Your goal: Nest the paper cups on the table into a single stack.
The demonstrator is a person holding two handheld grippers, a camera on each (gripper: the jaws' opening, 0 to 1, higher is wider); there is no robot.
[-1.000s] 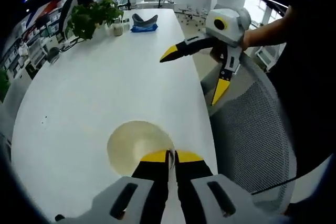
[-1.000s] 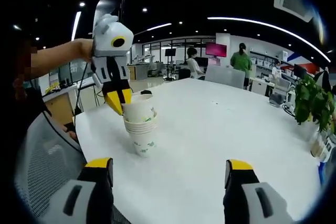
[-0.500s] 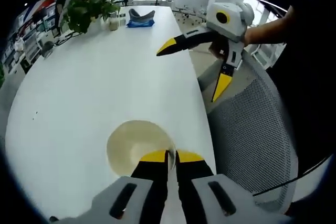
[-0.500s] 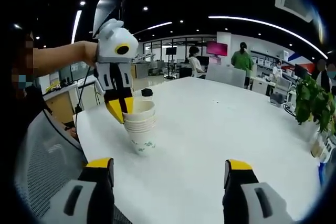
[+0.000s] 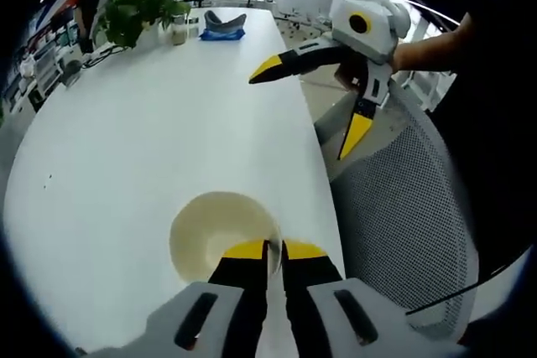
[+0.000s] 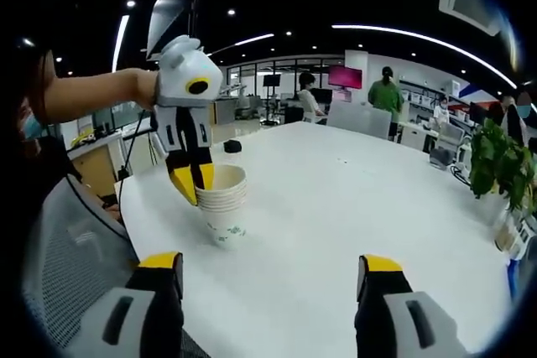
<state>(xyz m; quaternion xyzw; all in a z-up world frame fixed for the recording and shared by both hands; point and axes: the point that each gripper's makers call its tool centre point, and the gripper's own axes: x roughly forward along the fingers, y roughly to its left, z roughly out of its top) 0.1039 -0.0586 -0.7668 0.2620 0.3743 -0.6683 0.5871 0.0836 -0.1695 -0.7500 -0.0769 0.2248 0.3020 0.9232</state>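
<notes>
A: Cups are sitting nested in one stack (image 6: 221, 205) near the table's (image 5: 151, 115) edge, upright. In the left gripper view, what is the left gripper (image 5: 267, 251) doing?

B: Its jaws are pressing together on the near rim of the top cup (image 5: 220, 232), with the wall pinched between the yellow tips. The camera is looking straight down into this cup, and the inside is looking empty. The cup's long axis is running downward, along the jaws.

A: And the right gripper (image 5: 312, 98) there?

B: It is hanging beyond the table's edge, well apart from the cup, jaws spread wide and holding nothing.

A: In the right gripper view?

B: The right gripper's (image 6: 265, 264) own jaws are standing wide apart at the bottom, empty. The stack is standing ahead and to the left of them. The left gripper (image 6: 192, 185) is coming from above, pinching the top rim. Several rims are showing one over another, so the top cup seems almost seated.

A: So the left is nearer?

B: Yes. I judge the next move is only releasing, straight upward.
</notes>
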